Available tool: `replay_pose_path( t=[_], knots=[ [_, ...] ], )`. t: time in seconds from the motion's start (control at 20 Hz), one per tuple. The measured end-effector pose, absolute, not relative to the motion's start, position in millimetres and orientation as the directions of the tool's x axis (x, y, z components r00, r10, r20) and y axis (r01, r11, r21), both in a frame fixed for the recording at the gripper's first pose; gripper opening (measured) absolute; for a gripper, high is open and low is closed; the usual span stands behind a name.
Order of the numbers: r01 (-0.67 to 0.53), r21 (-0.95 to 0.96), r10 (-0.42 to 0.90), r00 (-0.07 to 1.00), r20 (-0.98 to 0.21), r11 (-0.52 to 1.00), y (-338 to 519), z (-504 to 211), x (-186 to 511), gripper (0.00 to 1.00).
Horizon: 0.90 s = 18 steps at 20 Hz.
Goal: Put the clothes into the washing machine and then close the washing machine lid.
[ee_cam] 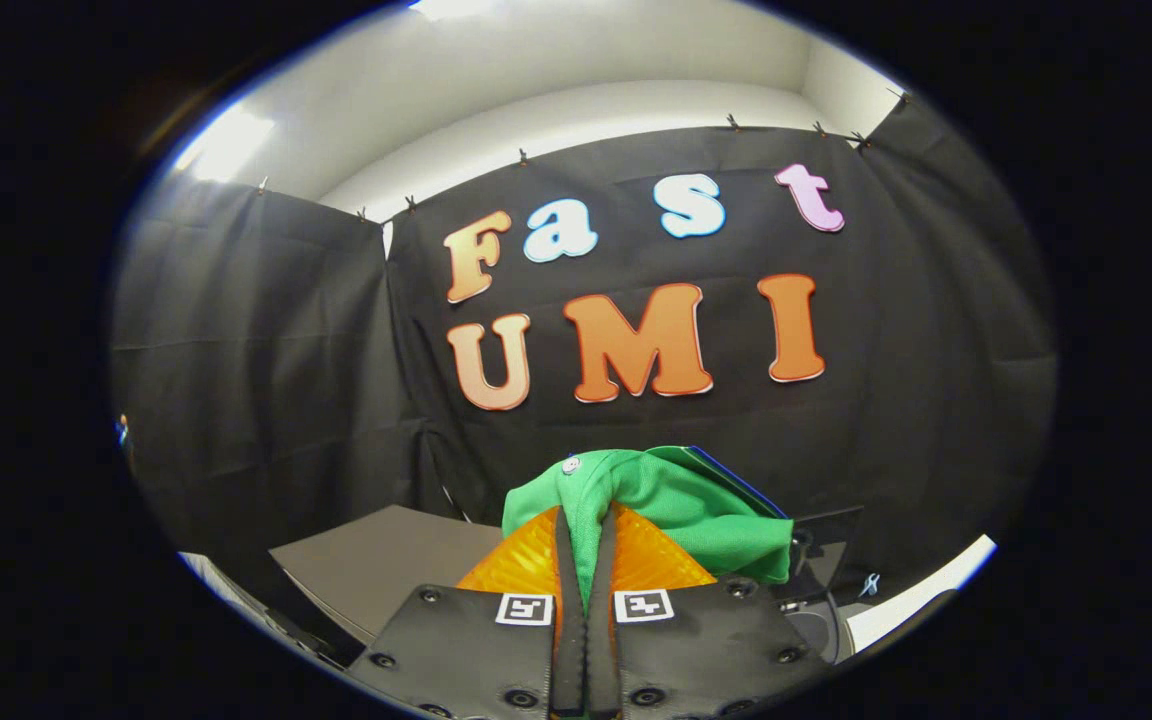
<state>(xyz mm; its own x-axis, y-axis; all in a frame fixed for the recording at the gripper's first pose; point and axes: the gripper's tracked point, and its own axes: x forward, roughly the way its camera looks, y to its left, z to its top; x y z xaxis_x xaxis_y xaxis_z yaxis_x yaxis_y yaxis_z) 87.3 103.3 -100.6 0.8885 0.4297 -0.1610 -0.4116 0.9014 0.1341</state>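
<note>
- Black cloth [266,330] hangs as the booth's wall behind everything, pinned along its top edge, with a pale wall and ceiling [576,110] above it.
- Against that backdrop a green garment [676,500] is held up in the air, bunched into a rounded lump just over the fingertips.
- A thin fold of the green garment runs down into the narrow slit between the two fingers, so the gripper [586,545] is pinching the fabric, its fingers pressed nearly together on it.
- A small pale button [570,464] sits on the garment near its upper left, and a dark blue edge [736,480] shows along its upper right side.
- Most of the cloth spills to the right of the fingers and drapes over the right one; less of it lies over the left.
- Each finger carries a small square black-and-white marker [524,608] near its base.
- Below and to the left of the gripper lies a flat grey panel [386,570], tilted in the view; I cannot tell whether it is the washing machine's lid.
- To the lower right, beyond the garment, there is dark equipment [821,570] that is too hidden to identify, and a white strip [921,590] past it.
</note>
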Motion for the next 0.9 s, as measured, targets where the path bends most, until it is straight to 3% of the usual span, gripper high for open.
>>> replay_pose_path(
  t=[0.4,0.9],
  knots=[
    [-0.364,0.183,0.406,0.849,-0.338,0.913,28,-224,111,0.09],
    [-0.394,0.183,0.423,0.701,-0.574,0.901,23,-388,136,0.09]
  ],
)
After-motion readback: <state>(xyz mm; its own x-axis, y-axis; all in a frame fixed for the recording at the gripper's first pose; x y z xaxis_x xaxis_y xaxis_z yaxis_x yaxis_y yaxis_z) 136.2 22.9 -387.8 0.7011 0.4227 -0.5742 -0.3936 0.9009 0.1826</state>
